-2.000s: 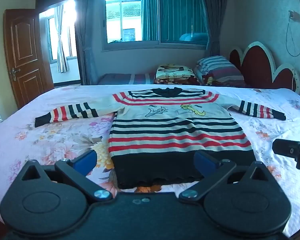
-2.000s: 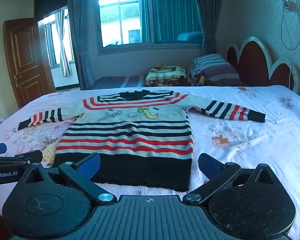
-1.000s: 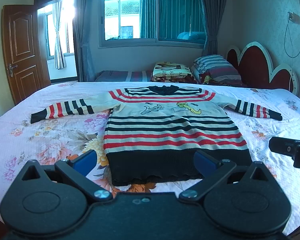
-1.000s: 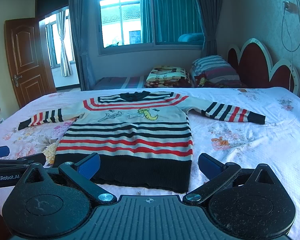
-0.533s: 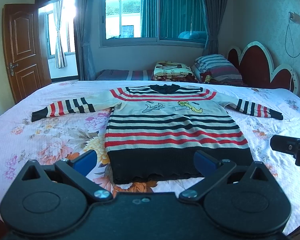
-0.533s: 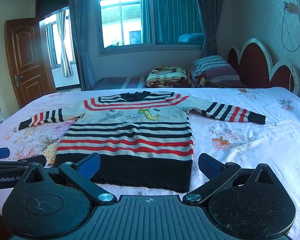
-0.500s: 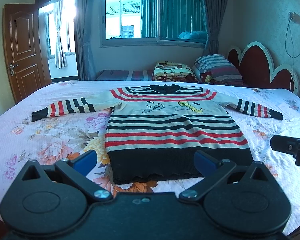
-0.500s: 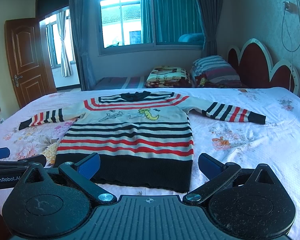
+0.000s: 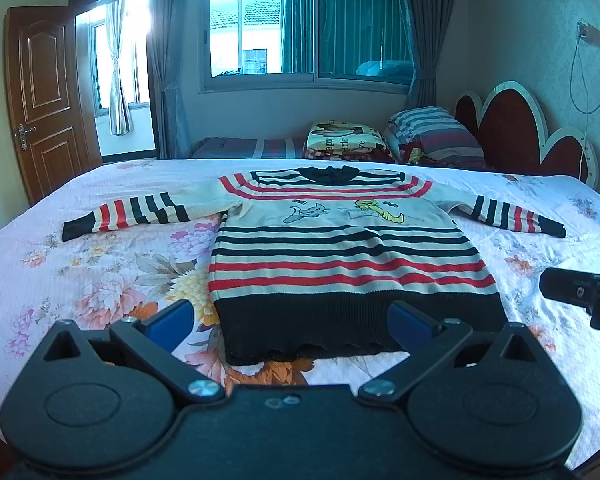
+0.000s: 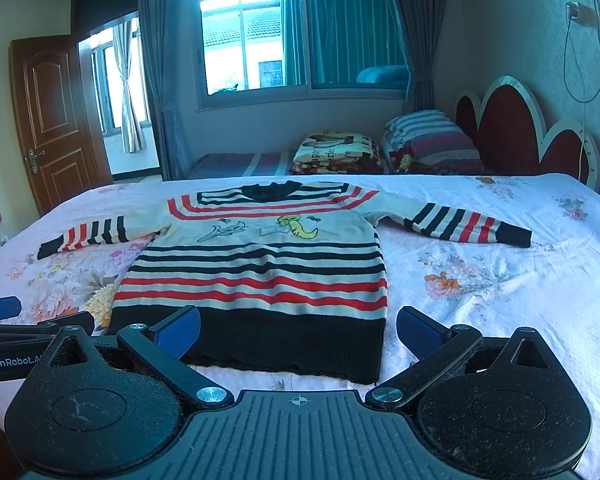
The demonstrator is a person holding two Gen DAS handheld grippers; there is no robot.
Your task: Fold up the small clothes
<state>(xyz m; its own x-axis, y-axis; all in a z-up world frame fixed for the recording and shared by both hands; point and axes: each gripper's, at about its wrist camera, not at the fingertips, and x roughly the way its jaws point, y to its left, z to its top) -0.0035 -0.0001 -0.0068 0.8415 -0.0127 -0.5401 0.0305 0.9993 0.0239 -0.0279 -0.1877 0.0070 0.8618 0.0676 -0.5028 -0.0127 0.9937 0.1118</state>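
A small striped sweater (image 9: 340,252) lies flat and face up on the bed, sleeves spread to both sides, black hem toward me. It also shows in the right wrist view (image 10: 260,268). My left gripper (image 9: 290,318) is open and empty, hovering just short of the hem. My right gripper (image 10: 298,330) is open and empty, also just before the hem, toward its right corner. The right gripper shows at the right edge of the left wrist view (image 9: 580,292). The left gripper shows at the left edge of the right wrist view (image 10: 20,340).
The bed has a floral sheet (image 9: 100,272). Pillows and a folded blanket (image 9: 388,136) lie at its far side by a red headboard (image 9: 512,132). A window and a wooden door (image 9: 44,92) stand behind.
Both grippers have drifted only slightly; the left wrist view has risen a little since two seconds ago. The sweater has not moved.
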